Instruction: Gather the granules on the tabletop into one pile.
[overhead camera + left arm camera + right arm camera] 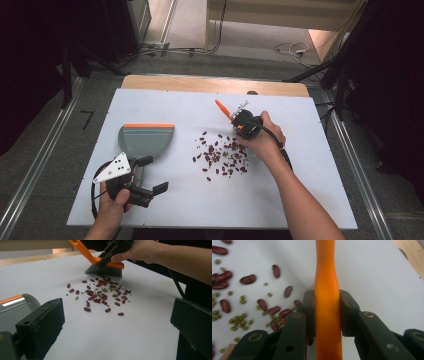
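R tongs (327,315) pinch 1 brush (105,266); L tongs (148,175) spread (1 dustpan (145,140) beside).

Brush bristles (105,270) hiding behind the right hand (265,140) in high view. Dustpan (15,307) running off the left gripper view's edge. Small green beans (220,159) blurring into specks from above.

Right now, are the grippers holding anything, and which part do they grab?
The right gripper clamps the orange handle of the brush. The left gripper is open and holds nothing, beside the dustpan.

One dustpan (146,140), one brush (103,266), two grippers, and many scattered beans (222,156), uncountable.
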Motion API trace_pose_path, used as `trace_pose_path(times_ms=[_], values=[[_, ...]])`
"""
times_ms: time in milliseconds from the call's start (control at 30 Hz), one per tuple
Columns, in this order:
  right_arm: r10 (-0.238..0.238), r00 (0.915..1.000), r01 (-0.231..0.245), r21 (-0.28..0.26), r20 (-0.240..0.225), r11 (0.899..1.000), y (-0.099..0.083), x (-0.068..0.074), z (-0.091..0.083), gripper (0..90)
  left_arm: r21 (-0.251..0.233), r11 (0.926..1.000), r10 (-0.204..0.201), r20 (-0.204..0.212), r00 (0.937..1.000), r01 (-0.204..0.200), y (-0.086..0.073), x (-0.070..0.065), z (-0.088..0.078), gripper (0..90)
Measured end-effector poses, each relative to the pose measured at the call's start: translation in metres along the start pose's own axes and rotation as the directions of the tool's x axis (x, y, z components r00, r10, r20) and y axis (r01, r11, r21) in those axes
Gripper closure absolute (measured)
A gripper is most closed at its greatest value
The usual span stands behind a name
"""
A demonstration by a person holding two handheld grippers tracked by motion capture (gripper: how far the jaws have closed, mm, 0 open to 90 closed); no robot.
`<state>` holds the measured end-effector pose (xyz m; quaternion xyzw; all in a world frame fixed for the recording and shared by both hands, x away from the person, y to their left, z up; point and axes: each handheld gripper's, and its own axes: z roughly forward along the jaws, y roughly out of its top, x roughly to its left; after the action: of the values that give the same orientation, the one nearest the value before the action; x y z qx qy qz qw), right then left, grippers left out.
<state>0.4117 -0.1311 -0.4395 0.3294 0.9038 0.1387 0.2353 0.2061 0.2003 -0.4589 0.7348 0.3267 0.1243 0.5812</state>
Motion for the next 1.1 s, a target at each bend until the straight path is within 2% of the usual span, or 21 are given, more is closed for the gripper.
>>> trace_pose_path(times_ms=[100,267,400,500,733,767,900,933,1033,1100], values=[[-0.025,0.9996,0.025,0.001,-0.016,1.0,0.001,0.009,-0.002,68.9,-0.001,1.0,0.004,0.001,1.0,-0.004,0.0,-0.001,0.001,0.2],[-0.035,0.9986,0.035,-0.006,-0.038,0.999,0.0,0.021,-0.006,68.8,0.006,1.0,0.004,0.005,1.0,-0.004,0.0,-0.001,0.0,0.3],[-0.034,0.9965,0.033,-0.017,-0.076,0.999,-0.002,0.027,-0.011,68.8,0.008,1.0,0.005,0.007,1.0,-0.005,0.0,-0.001,0.001,0.6],[-0.051,0.995,0.05,-0.019,-0.085,0.999,-0.004,0.032,-0.014,68.7,0.01,0.9999,0.005,0.007,1.0,-0.005,0.0,-0.001,0.001,0.6],[-0.139,0.9842,0.138,-0.02,-0.11,0.99,-0.007,0.045,-0.022,68.7,0.004,1.0,0.003,0.01,0.9999,-0.003,0.001,-0.001,0.0,0.6],[-0.154,0.9808,0.152,-0.026,-0.119,0.988,-0.008,0.046,-0.023,68.7,0.001,1.0,0.001,0.009,1.0,-0.001,0.0,0.0,0.0,0.6],[-0.174,0.9785,0.171,-0.039,-0.11,0.984,-0.009,0.045,-0.027,68.9,0.002,1.0,-0.001,0.001,1.0,0.001,0.0,0.001,-0.002,0.6],[-0.185,0.9781,0.181,-0.046,-0.096,0.982,-0.008,0.043,-0.029,69.0,0.0,1.0,-0.001,0.001,1.0,0.001,0.0,0.001,-0.002,0.6],[-0.172,0.9807,0.165,-0.086,-0.092,0.983,-0.005,0.032,-0.034,69.1,-0.003,1.0,-0.004,-0.004,1.0,0.004,0.0,0.001,-0.003,0.6],[-0.177,0.9812,0.168,-0.117,-0.076,0.979,0.002,0.025,-0.037,69.1,0.0,1.0,-0.004,-0.007,1.0,0.004,-0.001,0.001,-0.003,0.6]])
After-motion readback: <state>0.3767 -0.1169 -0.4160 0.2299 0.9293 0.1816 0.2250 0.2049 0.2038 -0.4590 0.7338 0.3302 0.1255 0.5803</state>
